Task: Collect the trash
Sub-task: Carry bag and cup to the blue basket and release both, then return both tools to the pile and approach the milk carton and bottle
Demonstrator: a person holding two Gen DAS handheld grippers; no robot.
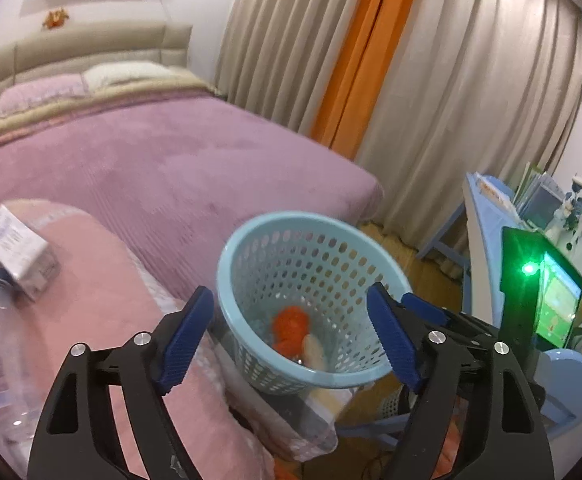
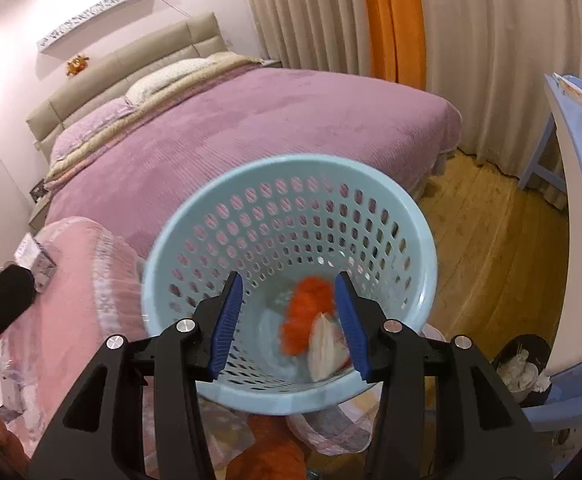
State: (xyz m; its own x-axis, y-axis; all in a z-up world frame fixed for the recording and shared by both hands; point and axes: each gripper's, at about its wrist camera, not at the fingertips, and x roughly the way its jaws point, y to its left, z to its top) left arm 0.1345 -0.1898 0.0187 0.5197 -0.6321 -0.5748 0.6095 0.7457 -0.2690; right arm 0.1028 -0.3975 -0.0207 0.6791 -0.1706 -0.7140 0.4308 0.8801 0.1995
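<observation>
A pale blue perforated basket (image 1: 311, 300) fills the lower centre of the frame, tilted with its mouth facing the camera; inside on its bottom lie a crumpled orange scrap (image 2: 307, 316) and a whitish wrapper (image 2: 325, 350). At lower left lie a clear plastic bottle (image 1: 1, 356) and a small white carton (image 1: 15, 248)

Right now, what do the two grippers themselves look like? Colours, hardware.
Both match: the left gripper and right gripper have black, triangular cut-out linkage arms with silver round pivot bolts. The fingers carry blue ribbed pads. No cables, markings or sleeves visible.
</observation>
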